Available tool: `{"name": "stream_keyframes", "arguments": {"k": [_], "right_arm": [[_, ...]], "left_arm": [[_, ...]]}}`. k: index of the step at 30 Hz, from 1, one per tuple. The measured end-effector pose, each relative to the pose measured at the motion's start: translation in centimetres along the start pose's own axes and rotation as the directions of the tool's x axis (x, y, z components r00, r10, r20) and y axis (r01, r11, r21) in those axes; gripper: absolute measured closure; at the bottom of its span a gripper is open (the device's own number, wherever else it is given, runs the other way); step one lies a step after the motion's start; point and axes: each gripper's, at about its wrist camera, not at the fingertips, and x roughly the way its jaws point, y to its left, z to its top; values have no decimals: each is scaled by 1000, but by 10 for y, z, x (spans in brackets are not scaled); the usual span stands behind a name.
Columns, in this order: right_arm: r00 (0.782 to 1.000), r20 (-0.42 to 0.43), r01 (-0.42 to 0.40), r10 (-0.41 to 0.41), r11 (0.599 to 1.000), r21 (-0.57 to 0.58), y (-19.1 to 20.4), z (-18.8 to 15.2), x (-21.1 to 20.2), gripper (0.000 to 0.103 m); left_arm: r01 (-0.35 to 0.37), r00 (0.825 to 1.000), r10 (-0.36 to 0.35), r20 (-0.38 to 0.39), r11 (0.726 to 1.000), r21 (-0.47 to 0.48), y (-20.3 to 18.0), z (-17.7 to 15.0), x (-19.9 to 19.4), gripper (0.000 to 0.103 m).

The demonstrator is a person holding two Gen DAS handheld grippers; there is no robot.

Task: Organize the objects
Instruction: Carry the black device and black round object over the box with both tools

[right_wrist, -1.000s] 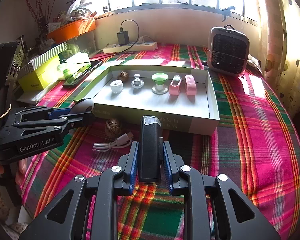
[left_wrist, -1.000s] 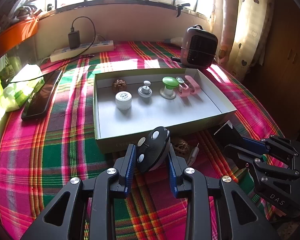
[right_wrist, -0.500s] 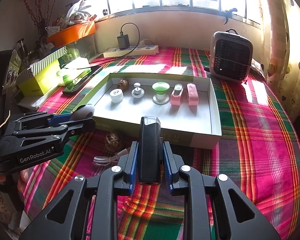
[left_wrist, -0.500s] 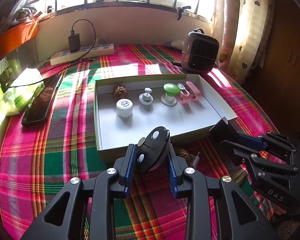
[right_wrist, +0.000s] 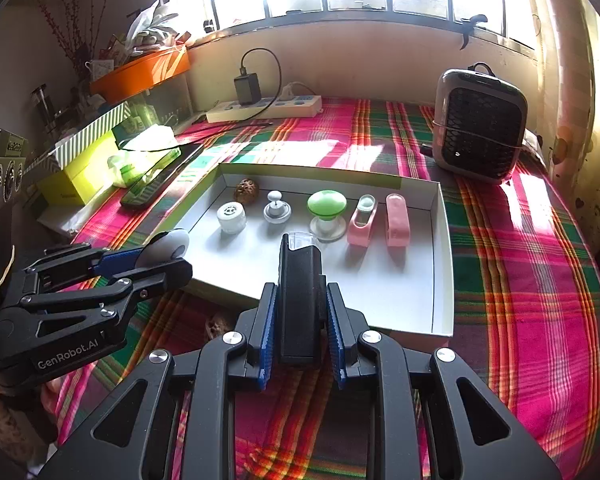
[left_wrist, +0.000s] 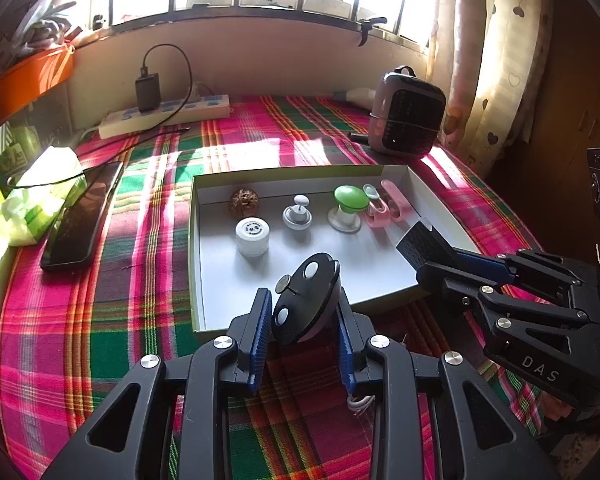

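Note:
My left gripper [left_wrist: 300, 298] is shut on a small computer mouse [left_wrist: 306, 308], its black underside with white pads facing the camera, held over the near rim of the white box [left_wrist: 198, 264]. In the right wrist view the left gripper [right_wrist: 156, 256] and mouse [right_wrist: 168, 242] hang at the box's left corner. My right gripper [right_wrist: 300, 292] is shut on a black oblong device [right_wrist: 300, 272] with a clear tip, which reaches over the box floor [right_wrist: 384, 280]. The left wrist view shows the right gripper [left_wrist: 432, 256] at the box's right wall.
Along the box's back lie a walnut [left_wrist: 244, 200], a white jar [left_wrist: 252, 236], a grey knob [left_wrist: 297, 214], a green-capped piece [left_wrist: 350, 206] and two pink pieces [left_wrist: 386, 208]. A heater [left_wrist: 406, 116], phone [left_wrist: 82, 220], power strip [left_wrist: 168, 114] and tissue pack [left_wrist: 36, 196] stand around it. A walnut [right_wrist: 218, 324] lies on the plaid cloth.
Both grippers have come closer to the box with their loads. The right one moved further, so the black device now sits over the box floor instead of in front of the near wall.

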Motion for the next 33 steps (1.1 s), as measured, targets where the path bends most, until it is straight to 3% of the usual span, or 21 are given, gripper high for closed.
{"name": "stream_keyframes", "arguments": {"k": [22,33], "right_arm": [[997,-73,-41,36,997,-69,4,30,44,79],[982,-163,-113,95,988,-101,1,36,73,78]], "left_arm": [[-18,999,17,-34,999,-27,10,19,30,75],[-27,998,25,-58,999,-37,14,21,42,75]]}}
